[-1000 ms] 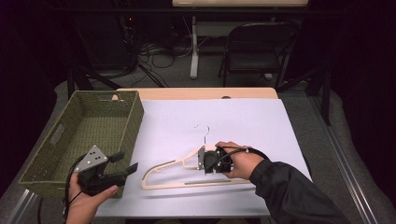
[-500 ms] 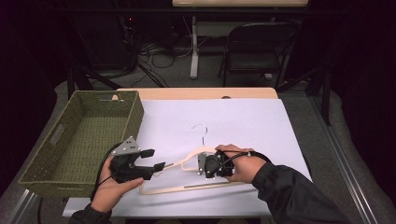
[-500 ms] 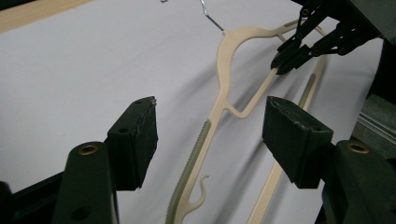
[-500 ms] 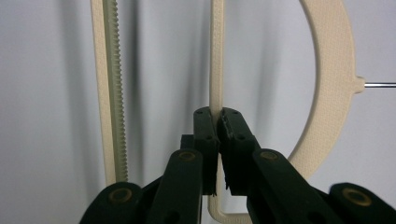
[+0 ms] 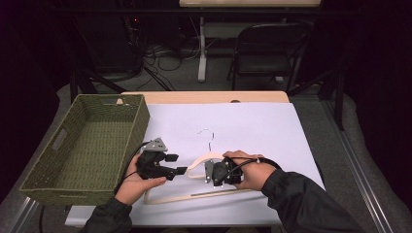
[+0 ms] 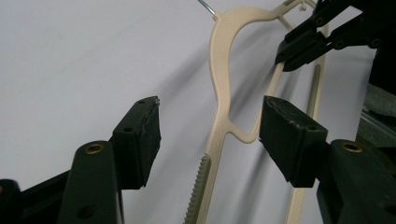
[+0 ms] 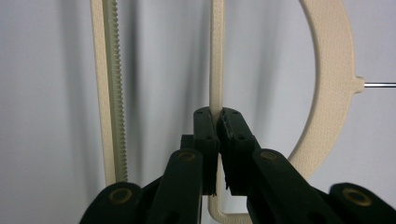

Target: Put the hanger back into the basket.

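**On the white sheet: hanger pinned, second gripper arriving**

Near the front edge of the table's white sheet [image 5: 272,121] lies a cream hanger [image 5: 194,194], wire hook [image 5: 208,136] pointing away from the person. Right gripper [image 5: 212,173] clamped tight on a thin inner bar of the hanger; jaws together on it. Left gripper [image 5: 180,164] has come across from beside the green basket [image 5: 87,145] within the last second and now sits at the hanger's left shoulder. Its jaws have just been closing a little, pads [image 6: 140,140] apart, straddling the hanger's arm without pressing. Judgement: a two-handed lift is being set up; left grip not yet made.
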A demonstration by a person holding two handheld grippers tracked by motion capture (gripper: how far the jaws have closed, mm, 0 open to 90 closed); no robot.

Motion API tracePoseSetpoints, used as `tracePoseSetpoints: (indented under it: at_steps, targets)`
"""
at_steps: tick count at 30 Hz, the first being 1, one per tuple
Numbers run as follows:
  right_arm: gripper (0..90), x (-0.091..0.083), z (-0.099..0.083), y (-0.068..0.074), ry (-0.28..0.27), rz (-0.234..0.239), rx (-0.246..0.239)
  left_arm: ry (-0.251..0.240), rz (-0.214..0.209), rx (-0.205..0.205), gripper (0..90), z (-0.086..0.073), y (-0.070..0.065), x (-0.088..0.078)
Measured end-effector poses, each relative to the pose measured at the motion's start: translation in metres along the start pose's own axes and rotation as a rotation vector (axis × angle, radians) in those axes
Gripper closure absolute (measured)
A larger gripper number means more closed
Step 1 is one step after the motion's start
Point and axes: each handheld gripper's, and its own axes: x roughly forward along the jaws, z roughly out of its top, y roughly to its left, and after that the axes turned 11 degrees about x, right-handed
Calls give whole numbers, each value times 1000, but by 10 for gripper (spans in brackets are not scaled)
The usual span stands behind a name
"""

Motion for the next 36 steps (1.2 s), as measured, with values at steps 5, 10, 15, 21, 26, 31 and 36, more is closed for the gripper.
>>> tracePoseSetpoints:
  at_steps: [5, 10, 15, 21, 26, 31, 36]
  targets:
    - [858, 0, 1, 1, 14, -10, -12, 26, -51, 1, 386, 0, 4, 10]
    - [858, 0, 2, 1, 8, -9, -16, 44, -80, 1, 386, 1, 4, 18]
    - [858, 0, 1, 2, 7, -11, -16, 60, -124, -8, 391, 1, 6, 24]
    - [858, 0, 1, 2, 6, -17, -18, 92, -146, -4, 429, 1, 5, 29]
    - [858, 0, 2, 2, 1, -21, -36, 85, -180, -8, 460, 0, 4, 32]
    - [858, 0, 2, 1, -3, -27, -39, 99, -192, -7, 494, -1, 4, 35]
    - [857, 0, 2, 2, -7, -34, -34, 105, -204, -11, 513, -2, 4, 37]
